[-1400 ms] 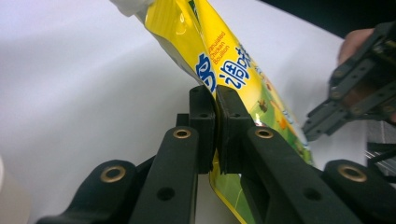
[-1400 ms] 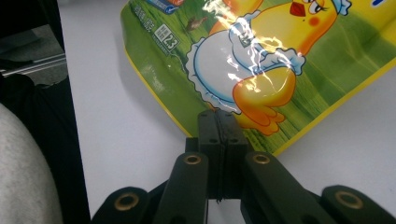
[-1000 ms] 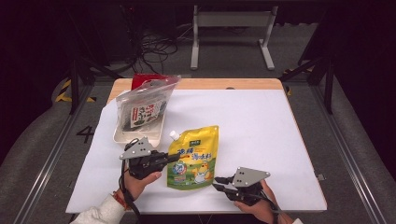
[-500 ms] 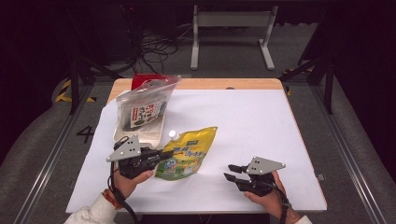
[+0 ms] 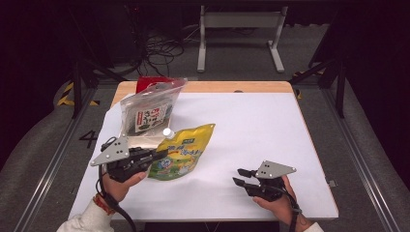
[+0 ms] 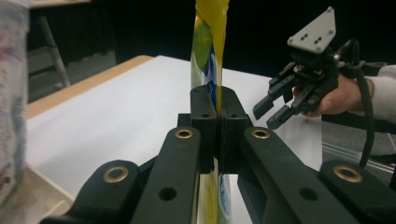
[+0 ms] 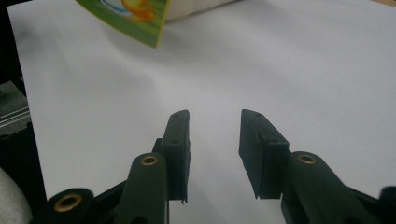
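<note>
A yellow-green spouted pouch (image 5: pixel 186 150) with a white cap is lifted off the white table (image 5: pixel 261 130) at its left end. My left gripper (image 5: pixel 162 154) is shut on that edge; in the left gripper view the pads (image 6: pixel 205 122) pinch the pouch (image 6: pixel 210 46) between them. My right gripper (image 5: pixel 240 176) rests near the front right of the table, apart from the pouch. Its jaws have just been opening and stand open (image 7: pixel 215 126) with nothing between them. The pouch's corner (image 7: pixel 135 18) hangs at the top of the right gripper view. The right gripper (image 6: pixel 273 112) also appears in the left gripper view.
A clear bag holding a dark snack packet (image 5: pixel 147 113) stands in a shallow white tray (image 5: pixel 140 139) at the table's back left, with something red (image 5: pixel 150 82) behind it. A metal stand (image 5: pixel 237 29) and cables lie on the floor beyond the table.
The left gripper has moved left and up with the pouch, raising its held edge. The right hand has drawn away to the right, and its jaws stand wider.
</note>
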`<state>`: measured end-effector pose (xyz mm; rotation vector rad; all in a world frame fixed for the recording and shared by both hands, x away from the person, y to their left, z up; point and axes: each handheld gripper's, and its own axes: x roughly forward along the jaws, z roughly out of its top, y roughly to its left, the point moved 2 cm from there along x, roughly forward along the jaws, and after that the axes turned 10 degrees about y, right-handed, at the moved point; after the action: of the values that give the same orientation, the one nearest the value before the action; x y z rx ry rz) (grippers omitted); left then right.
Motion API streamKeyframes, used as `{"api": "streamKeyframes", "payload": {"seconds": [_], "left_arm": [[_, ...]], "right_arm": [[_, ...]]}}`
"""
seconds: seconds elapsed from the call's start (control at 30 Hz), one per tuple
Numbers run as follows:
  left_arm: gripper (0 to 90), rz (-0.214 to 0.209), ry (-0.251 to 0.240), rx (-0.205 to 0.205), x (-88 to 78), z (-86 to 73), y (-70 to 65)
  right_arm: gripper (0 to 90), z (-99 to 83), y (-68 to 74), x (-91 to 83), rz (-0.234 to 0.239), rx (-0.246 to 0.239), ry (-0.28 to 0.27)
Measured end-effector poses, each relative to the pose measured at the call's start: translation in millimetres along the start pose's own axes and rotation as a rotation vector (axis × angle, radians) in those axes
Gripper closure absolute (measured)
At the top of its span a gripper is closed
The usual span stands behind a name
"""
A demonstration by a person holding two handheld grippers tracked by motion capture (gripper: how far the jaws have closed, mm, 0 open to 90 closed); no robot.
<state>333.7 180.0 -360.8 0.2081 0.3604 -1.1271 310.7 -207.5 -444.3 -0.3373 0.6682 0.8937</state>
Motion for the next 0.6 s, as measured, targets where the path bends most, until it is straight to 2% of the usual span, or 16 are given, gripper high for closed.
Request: {"api": "streamKeyframes", "payload": {"seconds": [0.17,0.37,0.5,0.6], "left_arm": [[87.7,0.036,-0.035,0.01,-18.3,7.1,7.2],[87.7,0.092,-0.08,0.012,-38.9,10.4,26.8],[87.7,0.128,-0.094,-0.005,-51.2,8.6,39.8],[87.6,0.139,-0.108,-0.018,-58.0,6.8,50.2]], "right_arm": [[63.3,2.4,0.0,1.5,0.008,-0.001,-0.002],[62.5,2.5,-0.2,3.5,0.012,-0.004,0.001],[60.5,2.1,0.5,4.0,0.012,-0.004,0.004],[60.0,-0.7,1.1,4.0,0.009,-0.008,0.013]]}}
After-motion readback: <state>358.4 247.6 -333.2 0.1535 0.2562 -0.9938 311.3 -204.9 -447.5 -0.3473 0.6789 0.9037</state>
